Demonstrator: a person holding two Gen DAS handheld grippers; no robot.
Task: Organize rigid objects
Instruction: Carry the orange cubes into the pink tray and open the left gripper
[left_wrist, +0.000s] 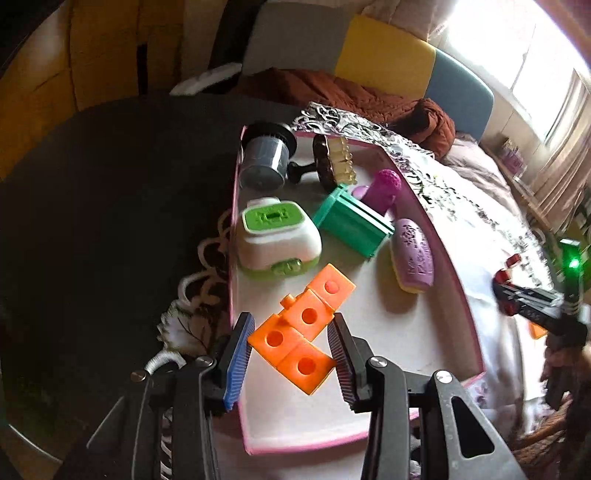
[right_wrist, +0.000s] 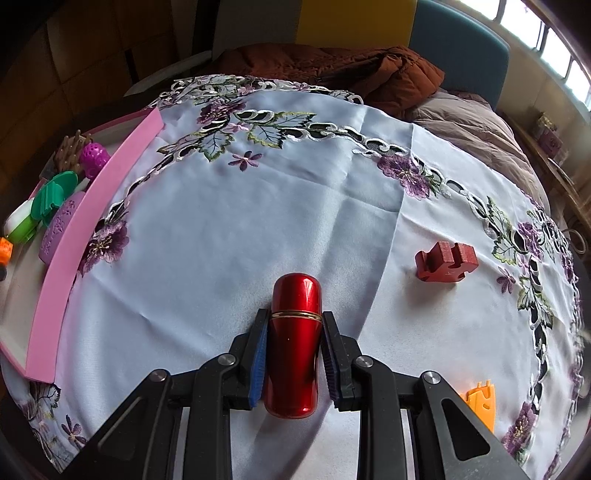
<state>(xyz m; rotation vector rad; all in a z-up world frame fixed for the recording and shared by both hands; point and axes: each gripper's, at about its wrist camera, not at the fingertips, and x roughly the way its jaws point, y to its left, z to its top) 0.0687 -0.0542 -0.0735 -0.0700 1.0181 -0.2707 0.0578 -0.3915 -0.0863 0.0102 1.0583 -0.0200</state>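
Orange blocks (left_wrist: 301, 332) sit between the left gripper (left_wrist: 291, 354)'s wide pads over the pink tray (left_wrist: 458, 266). Right gripper (right_wrist: 293, 354) squeezes a smooth red tube (right_wrist: 294, 343); it could slip out.

Tray (left_wrist: 236, 206): sitting on the table (right_wrist: 229, 236), at its left side.
In tray: cup (left_wrist: 264, 160) lying at the far end; linked blocks (left_wrist: 299, 326) lying nearest, between the left tongs (left_wrist: 291, 354).
Table: canister (right_wrist: 294, 343) lying between the right tongs (right_wrist: 294, 345); notched block (right_wrist: 447, 262) sitting farther right.
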